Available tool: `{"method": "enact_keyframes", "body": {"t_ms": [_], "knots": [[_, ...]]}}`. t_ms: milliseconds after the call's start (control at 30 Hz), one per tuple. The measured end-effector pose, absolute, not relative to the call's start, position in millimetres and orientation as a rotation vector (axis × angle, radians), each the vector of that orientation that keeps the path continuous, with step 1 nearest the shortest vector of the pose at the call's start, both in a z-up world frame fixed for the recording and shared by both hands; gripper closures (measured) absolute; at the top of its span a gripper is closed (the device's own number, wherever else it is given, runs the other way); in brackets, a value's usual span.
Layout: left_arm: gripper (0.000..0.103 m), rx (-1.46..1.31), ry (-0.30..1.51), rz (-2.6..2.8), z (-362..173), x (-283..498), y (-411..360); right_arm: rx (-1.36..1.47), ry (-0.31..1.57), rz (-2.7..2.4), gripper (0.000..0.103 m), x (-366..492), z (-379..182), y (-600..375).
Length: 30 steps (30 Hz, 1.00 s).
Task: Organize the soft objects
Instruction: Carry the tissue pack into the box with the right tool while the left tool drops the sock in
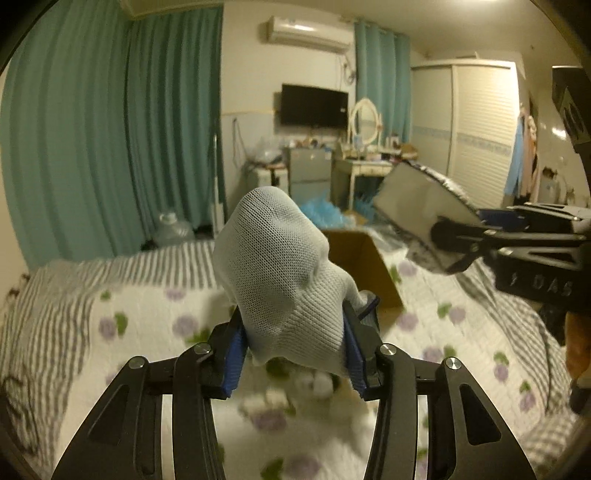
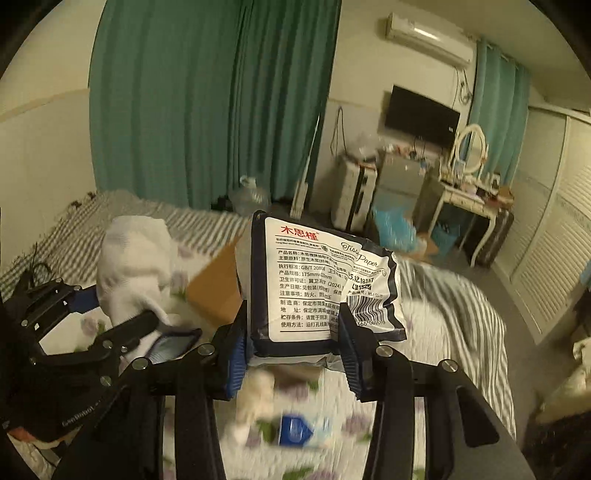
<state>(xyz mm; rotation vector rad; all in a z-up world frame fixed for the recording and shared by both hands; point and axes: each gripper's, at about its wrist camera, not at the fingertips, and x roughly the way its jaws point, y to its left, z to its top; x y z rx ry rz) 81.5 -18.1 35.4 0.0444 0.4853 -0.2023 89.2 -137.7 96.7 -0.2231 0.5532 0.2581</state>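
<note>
Left fingers (image 1: pixel 295 354) clamp white sock (image 1: pixel 280 273) upright; right fingers (image 2: pixel 295 354) clamp tissue pack (image 2: pixel 306 280) upright.

teal curtains (image 1: pixel 110 129) cover the wall; an air conditioner (image 1: pixel 308 31) hangs above a dark tv (image 1: pixel 314 105), with a dresser (image 1: pixel 364 166) beside a white wardrobe (image 1: pixel 476 122)

Black hand-held gripper (image 1: pixel 295 354) — blue pads, silver screws
</note>
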Motion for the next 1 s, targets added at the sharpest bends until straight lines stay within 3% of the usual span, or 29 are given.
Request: {"method": "enact_keyframes", "body": {"t_ms": [233, 700, 800, 1000], "knots": [[0.057, 0.123, 0.527, -0.21, 26, 165, -34, -0.221, 0.565, 0.298, 0.059, 175, 98, -130], [0.056, 0.13, 0.63, -0.219, -40, 235, -46, -0.179, 0.72, 0.36, 0.058, 267, 7, -123], [0.049, 0.151, 0.623, -0.219, -41, 230, -49, -0.16, 0.722, 0.366, 0.049, 264, -2, -128], [0.022, 0.145, 0.577, -0.189, -28, 218, -50, -0.075, 0.661, 0.356, 0.027, 247, 18, -147]]}}
